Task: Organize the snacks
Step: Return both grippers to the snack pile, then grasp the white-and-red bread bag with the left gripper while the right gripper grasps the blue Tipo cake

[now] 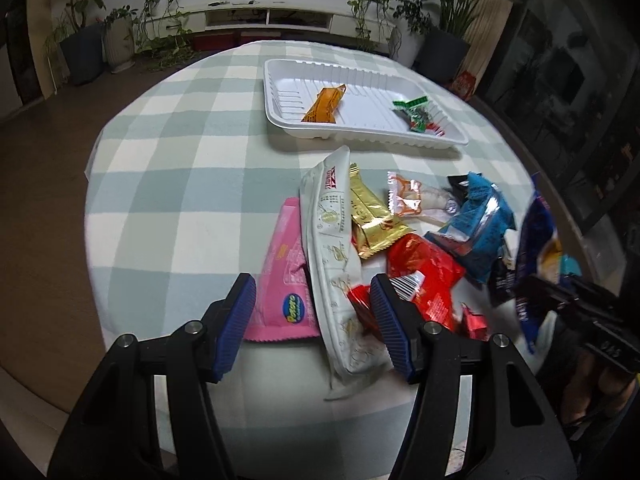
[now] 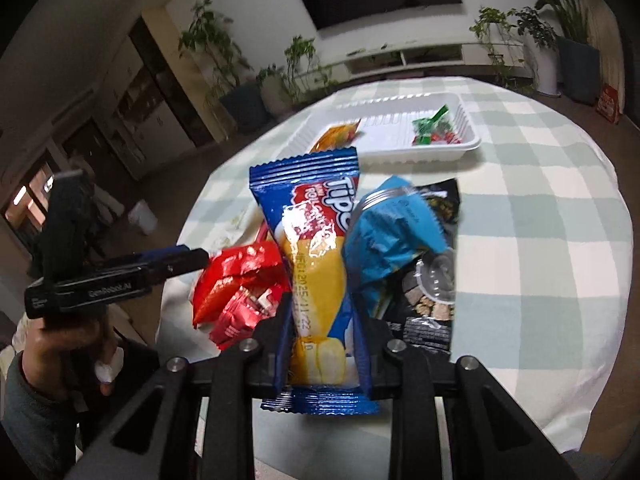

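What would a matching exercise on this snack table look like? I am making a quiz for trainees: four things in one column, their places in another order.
Things:
1. orange packet
2. blue Tipo packet
3. white packet
4. green sweets

Places:
A. between the left gripper's open fingers
B. right end of the white tray
C. clamped in the right gripper
D. left part of the white tray

Pairs: 1-D, 2-C, 3-A, 4-B
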A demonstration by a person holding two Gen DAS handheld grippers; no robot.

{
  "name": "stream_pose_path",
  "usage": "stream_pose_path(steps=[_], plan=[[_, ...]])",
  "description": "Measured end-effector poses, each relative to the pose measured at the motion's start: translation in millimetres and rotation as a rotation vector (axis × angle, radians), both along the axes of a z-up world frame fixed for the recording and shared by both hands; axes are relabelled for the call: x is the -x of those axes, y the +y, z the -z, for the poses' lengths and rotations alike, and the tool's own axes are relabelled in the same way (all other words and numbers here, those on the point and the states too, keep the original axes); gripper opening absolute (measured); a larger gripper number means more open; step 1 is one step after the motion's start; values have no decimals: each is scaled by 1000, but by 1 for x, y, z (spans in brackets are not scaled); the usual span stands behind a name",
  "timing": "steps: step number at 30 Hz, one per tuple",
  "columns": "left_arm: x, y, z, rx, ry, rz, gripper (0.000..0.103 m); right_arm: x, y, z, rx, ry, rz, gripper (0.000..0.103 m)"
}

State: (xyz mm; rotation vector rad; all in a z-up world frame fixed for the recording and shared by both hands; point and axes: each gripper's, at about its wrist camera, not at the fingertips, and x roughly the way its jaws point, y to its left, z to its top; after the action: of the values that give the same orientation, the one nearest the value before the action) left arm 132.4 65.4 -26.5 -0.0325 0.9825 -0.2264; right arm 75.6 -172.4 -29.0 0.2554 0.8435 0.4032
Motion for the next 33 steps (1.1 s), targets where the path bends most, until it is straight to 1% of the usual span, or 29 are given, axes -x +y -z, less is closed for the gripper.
stream_pose_path(steps=[3, 5, 9, 11, 12, 13, 14, 16, 18, 19, 20, 21, 22, 24, 25, 28, 33], plan=[[-17, -7, 4, -67, 38, 32, 57, -1, -4, 3, -16, 14, 13, 29], [-23, -14, 7, -97, 61, 55, 56, -1, -3, 3, -13, 6, 8, 29], [-29, -32, 14, -136, 96, 117, 56, -1, -4, 3, -19, 4, 6, 29], [-32, -36, 18, -154, 96, 124, 55, -2, -6, 4, -26, 6, 10, 29], [-33, -37, 20, -166, 94, 127, 53, -2, -7, 4, -31, 6, 12, 29], [-33, -38, 20, -177, 89, 128, 48, -2, -8, 4, -34, 4, 13, 29], [-33, -39, 20, -192, 83, 134, 46, -2, -9, 4, -37, 3, 14, 29], [-31, -41, 20, -218, 76, 152, 44, 0, -10, 4, -42, 2, 17, 29], [-29, -46, 20, -262, 68, 168, 43, -1, -11, 4, -49, 5, 21, 29], [-27, -49, 19, -297, 54, 174, 41, 0, -11, 4, -49, 4, 23, 29], [-23, -55, 18, -352, 24, 184, 39, 0, -11, 4, -50, 2, 24, 29], [-19, -60, 17, -389, -2, 202, 39, -1, -12, 4, -50, 2, 23, 29], [-14, -68, 17, -446, -32, 213, 38, -1, -12, 4, -51, 0, 25, 29], [-3, -81, 17, -526, -93, 240, 37, -1, -13, 5, -55, 0, 29, 29], [2, -86, 19, -558, -108, 253, 36, -1, -14, 4, -57, -1, 31, 29], [14, -99, 35, -665, -110, 284, 36, -1, -15, 5, -64, -2, 33, 29], [25, -115, 39, -721, -134, 291, 36, -1, -14, 6, -60, 3, 30, 29]])
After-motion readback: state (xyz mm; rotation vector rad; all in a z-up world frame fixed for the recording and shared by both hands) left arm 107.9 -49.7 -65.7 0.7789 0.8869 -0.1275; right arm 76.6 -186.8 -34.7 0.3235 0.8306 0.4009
